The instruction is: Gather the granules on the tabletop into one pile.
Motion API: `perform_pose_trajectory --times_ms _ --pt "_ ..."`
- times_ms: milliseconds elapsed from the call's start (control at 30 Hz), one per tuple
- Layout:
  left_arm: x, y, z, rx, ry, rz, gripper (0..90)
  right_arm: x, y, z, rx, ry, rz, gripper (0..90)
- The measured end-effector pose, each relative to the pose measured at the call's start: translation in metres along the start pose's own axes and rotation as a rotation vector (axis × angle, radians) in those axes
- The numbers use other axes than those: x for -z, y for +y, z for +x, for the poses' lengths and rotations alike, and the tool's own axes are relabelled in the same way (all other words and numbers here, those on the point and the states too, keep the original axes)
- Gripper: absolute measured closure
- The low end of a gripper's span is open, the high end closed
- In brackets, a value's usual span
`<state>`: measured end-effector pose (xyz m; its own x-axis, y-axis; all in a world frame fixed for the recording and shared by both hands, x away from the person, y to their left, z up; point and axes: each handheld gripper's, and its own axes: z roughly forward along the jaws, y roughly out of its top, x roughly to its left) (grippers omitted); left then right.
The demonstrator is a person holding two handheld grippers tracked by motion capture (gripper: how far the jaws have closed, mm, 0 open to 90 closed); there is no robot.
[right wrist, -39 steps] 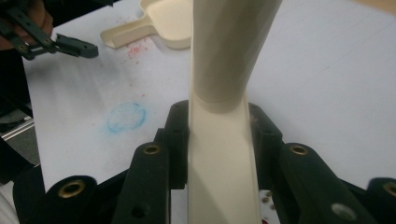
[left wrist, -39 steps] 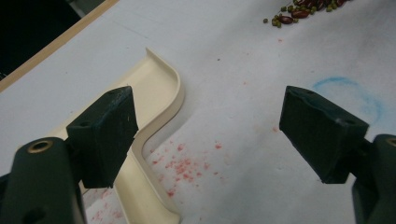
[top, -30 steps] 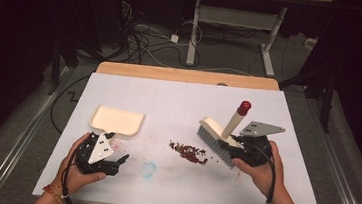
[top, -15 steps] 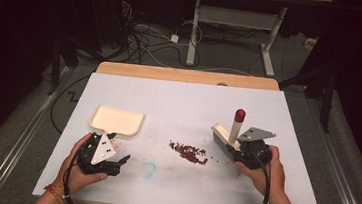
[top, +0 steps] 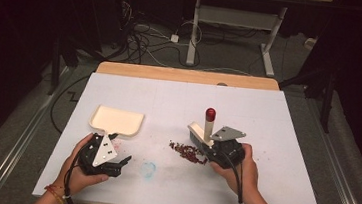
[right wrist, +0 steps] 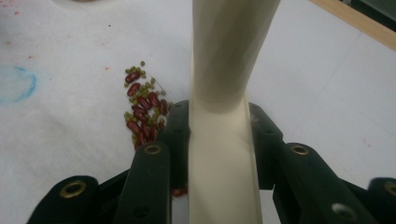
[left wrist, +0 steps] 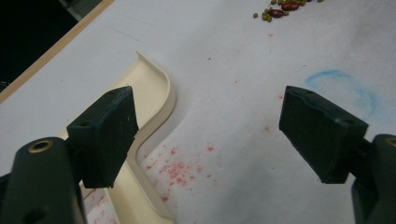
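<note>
Two hand-held grippers over a white worktop point(top: 275, 141), with the pile of beans point(top: 187, 152) near its middle taken as landmark. The right hand point(top: 243, 168) reaches in from the near edge and holds the right gripper point(top: 217, 148) just right of the beans, its grey plate on top; the right gripper view shows its fingers point(right wrist: 177, 135) closed tight on the cream handle of a brush point(top: 205, 132), which passes up between them. The brush stands steeply, its red-capped end uppermost and its head down on the worktop at the right edge of the beans. The left hand point(top: 80, 165) lies well left of the beans, nearer the front edge, holding the left gripper point(top: 121, 165) low and pointed toward them; its fingers point(left wrist: 105, 135) stand wide apart with nothing between them. A cream dustpan point(top: 117, 121) rests flat on the worktop left of the beans, and in the left gripper view one finger overlaps its curved rim point(left wrist: 159, 100). Compared with a second ago, the brush has come in from farther right, where it was held raised and tilted, to the right edge of the beans; the left gripper and dustpan are unchanged. A faint blue ring point(top: 148, 168) marks the worktop just left of and in front of the beans, with red specks point(left wrist: 180, 170) beside the dustpan.
</note>
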<state>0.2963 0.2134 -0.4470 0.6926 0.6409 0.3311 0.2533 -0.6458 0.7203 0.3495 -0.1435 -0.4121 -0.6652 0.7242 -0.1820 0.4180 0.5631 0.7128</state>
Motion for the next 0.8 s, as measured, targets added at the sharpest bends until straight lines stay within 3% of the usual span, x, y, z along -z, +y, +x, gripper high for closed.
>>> perform_pose_trajectory --times_ms 200,433,633,800 --pt "0.000 0.000 0.000 0.002 -0.001 0.005 18.9 -0.007 0.007 0.005 -0.003 -0.002 -0.027 67.9" --pt "-0.001 0.000 -0.001 0.001 -0.001 0.011 18.9 0.021 -0.004 -0.019 -0.016 0.032 -0.073 67.9" --pt "-0.004 -0.001 -0.002 -0.002 -0.012 0.028 18.9 0.052 -0.036 -0.036 0.009 0.059 -0.027 67.9" --pt "-0.006 0.001 -0.005 -0.020 -0.018 0.039 18.9 0.066 -0.053 -0.028 0.060 0.064 0.029 67.9"
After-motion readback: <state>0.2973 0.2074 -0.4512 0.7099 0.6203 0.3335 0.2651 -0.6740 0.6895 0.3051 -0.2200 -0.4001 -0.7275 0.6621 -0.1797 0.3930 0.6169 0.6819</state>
